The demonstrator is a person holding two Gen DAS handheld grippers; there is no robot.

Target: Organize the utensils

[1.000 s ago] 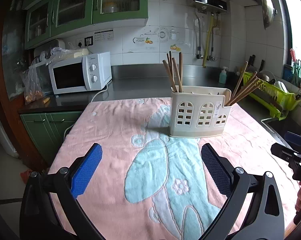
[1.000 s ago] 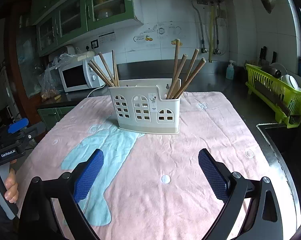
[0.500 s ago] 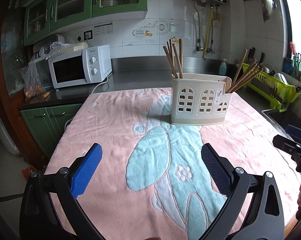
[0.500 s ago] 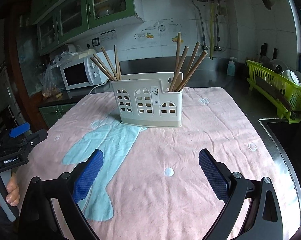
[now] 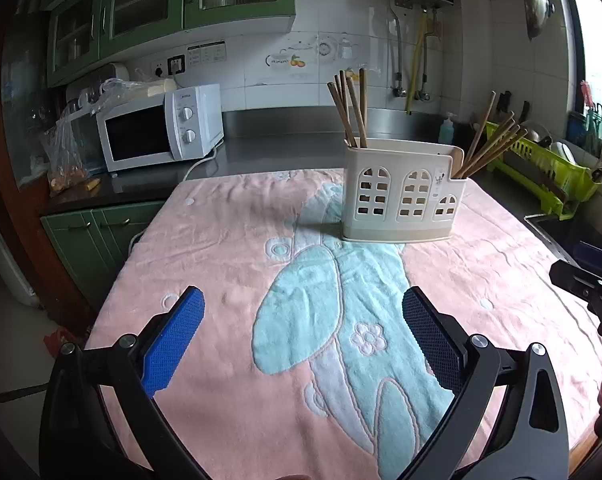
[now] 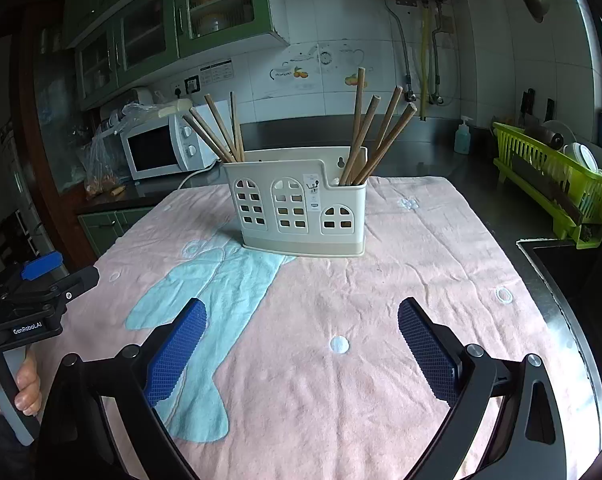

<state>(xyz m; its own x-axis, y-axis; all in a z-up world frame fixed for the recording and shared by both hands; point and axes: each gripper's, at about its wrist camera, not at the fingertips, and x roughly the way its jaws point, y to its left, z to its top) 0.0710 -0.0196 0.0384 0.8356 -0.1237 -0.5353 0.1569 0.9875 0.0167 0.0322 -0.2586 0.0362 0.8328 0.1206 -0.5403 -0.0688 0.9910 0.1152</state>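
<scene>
Left wrist view: the left gripper (image 5: 303,314) is held wide open and empty above the pink towel (image 5: 221,240); likewise the right gripper (image 6: 301,326). Farther on, well apart, the cream utensil holder (image 6: 301,208) stands upright, chopsticks (image 6: 375,136) in both end compartments (a gripper-holding hand (image 6: 23,386) is shown only by the right wrist view).

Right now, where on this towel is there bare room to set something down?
Free: the pink towel between the utensil holder and both open grippers, left gripper, right gripper, and right of the holder toward the sink edge. Crowded: the holder's end compartments, full of chopsticks.
</scene>
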